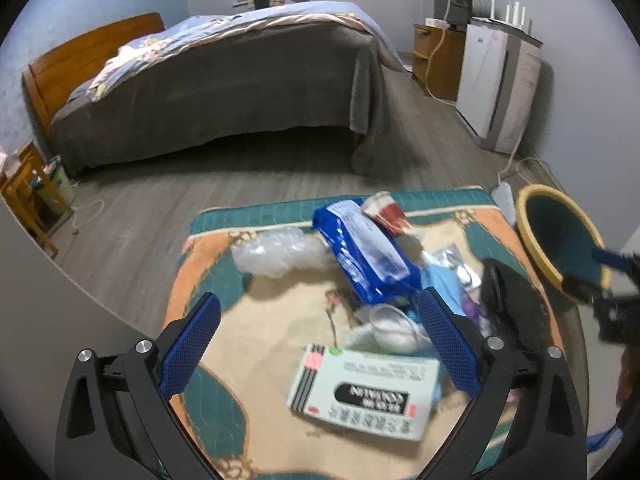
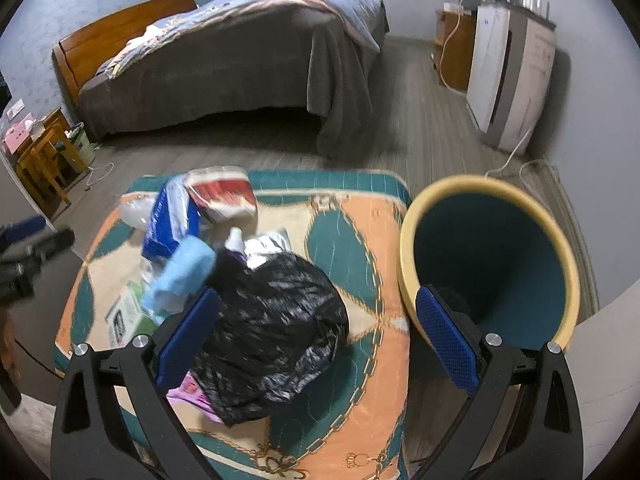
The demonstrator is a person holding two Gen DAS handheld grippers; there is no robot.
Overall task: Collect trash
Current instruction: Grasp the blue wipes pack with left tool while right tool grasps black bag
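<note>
Trash lies on a patterned mat (image 1: 208, 264) (image 2: 360, 248). In the left wrist view my left gripper (image 1: 316, 340) is open above a pale green medicine box (image 1: 360, 392), with a blue wrapper (image 1: 364, 256), clear bubble plastic (image 1: 276, 252) and a red-white packet (image 1: 384, 208) beyond. In the right wrist view my right gripper (image 2: 316, 340) is open over a crumpled black plastic bag (image 2: 272, 332). The yellow-rimmed bin (image 2: 492, 264) (image 1: 560, 240) stands right of the mat. A light blue packet (image 2: 184, 276) lies left of the bag.
A bed (image 1: 224, 92) with a grey cover stands behind the mat across grey wood floor. A white appliance (image 2: 512, 76) and wooden cabinet (image 1: 436, 60) line the right wall, with cables (image 2: 516, 160) on the floor. Wooden furniture (image 2: 44, 160) stands at the left.
</note>
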